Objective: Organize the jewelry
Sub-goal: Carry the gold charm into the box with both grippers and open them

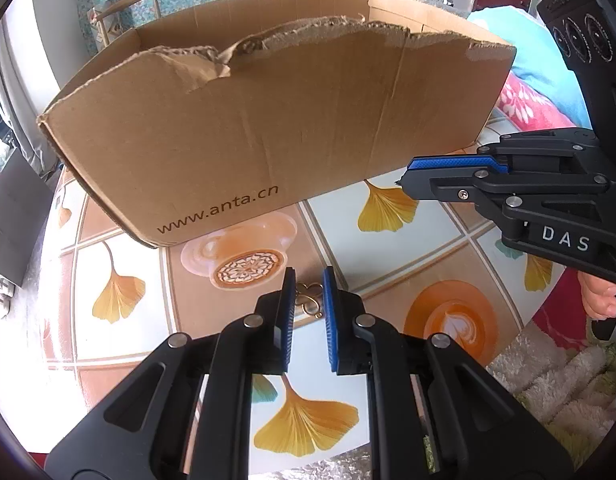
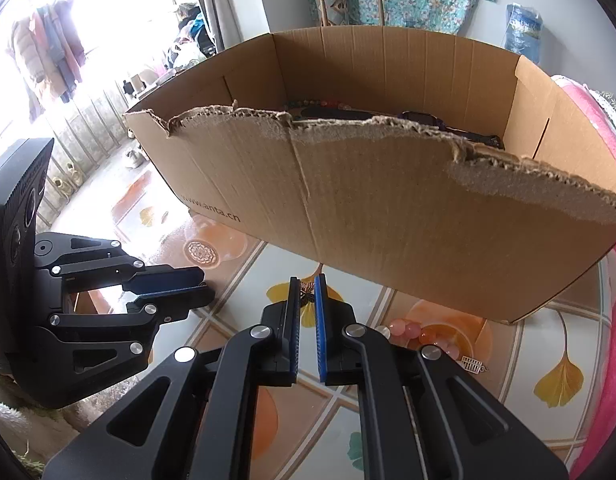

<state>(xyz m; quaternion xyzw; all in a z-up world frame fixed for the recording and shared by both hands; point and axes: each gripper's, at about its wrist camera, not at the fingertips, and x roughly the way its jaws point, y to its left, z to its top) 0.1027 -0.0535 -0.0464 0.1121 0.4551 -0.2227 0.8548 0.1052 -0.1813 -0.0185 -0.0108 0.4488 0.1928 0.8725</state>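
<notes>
Gripping a gold ornament (image 1: 309, 300) in your left gripper (image 1: 309, 300), you have the pads closed in on its looped wire just above the table (image 1: 387, 240), so it is pinched and ready to lift. Your right gripper (image 2: 307, 294) has its jaws nearly together on a small dark butterfly-like trinket (image 2: 306, 290) — caught at the very tips, likely to keep so thin a piece from slipping. Both point down at the patterned tabletop in front of the cardboard box (image 2: 387, 208), which stands just beyond them with its near wall torn low; beads and dark straps already lie inside, so it seems the place where pieces are gathered. Pink beads (image 2: 403, 326) and a small metal charm (image 2: 472, 364) wait beside your right gripper — presumably next.
</notes>
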